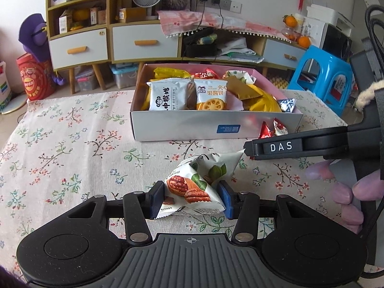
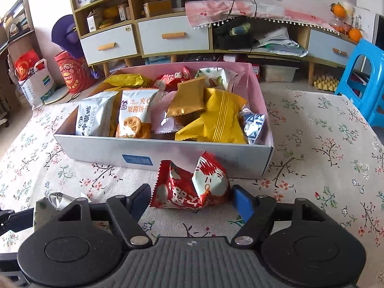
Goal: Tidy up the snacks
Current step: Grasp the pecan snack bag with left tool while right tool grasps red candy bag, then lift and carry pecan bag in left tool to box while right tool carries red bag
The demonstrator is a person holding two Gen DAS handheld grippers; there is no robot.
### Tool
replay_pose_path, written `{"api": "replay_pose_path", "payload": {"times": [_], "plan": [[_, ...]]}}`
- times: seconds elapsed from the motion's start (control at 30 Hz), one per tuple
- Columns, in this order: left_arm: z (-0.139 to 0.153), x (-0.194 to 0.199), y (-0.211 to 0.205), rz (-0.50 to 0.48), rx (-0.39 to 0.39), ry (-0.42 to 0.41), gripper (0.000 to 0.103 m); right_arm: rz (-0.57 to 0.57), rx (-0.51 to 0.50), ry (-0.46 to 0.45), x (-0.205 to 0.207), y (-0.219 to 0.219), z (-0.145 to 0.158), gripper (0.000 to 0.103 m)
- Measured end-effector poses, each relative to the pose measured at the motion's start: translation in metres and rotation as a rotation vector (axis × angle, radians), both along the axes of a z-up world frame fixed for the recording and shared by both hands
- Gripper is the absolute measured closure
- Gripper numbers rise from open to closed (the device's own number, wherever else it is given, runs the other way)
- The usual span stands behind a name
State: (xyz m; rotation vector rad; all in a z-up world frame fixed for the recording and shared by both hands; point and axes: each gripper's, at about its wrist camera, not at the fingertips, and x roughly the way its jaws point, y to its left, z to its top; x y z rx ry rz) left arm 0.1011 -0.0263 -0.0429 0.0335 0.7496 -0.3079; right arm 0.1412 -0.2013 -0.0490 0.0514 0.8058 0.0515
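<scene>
A woven cloth printed with small flowers and twigs covers the table and bears a rectangular cardboard box, grey outside and pink within, heaped with crinkly foil and plastic snack packets. Just in front of the box, the right gripper stands spread around a puffy red-and-white glossy packet lying on the cloth, its pads beside the packet's sides. Nearer, the left gripper pinches a crumpled white pecan-printed packet between its blue pads over the cloth.
</scene>
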Motion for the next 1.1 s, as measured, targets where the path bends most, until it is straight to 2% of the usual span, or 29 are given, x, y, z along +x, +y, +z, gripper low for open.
{"api": "replay_pose_path", "payload": {"times": [0.17, 0.23, 0.43, 0.63, 1.1], "plan": [[0.000, 0.000, -0.001, -0.005, 0.009, -0.005, 0.056, 0.006, -0.002, -0.004, -0.001, 0.001, 0.001, 0.047], [-0.001, 0.000, -0.001, -0.007, 0.011, -0.007, 0.056, 0.016, 0.001, -0.002, -0.001, 0.000, 0.001, 0.053], [-0.001, -0.001, 0.000, -0.014, 0.013, -0.013, 0.056, 0.030, 0.021, 0.003, -0.004, -0.003, 0.003, 0.062], [0.000, -0.003, 0.004, -0.010, 0.009, -0.007, 0.056, 0.039, 0.047, 0.017, -0.009, -0.011, 0.006, 0.065], [0.009, -0.002, 0.021, 0.047, -0.048, 0.061, 0.059, 0.068, 0.109, 0.034, -0.025, -0.021, 0.023, 0.065]]}}
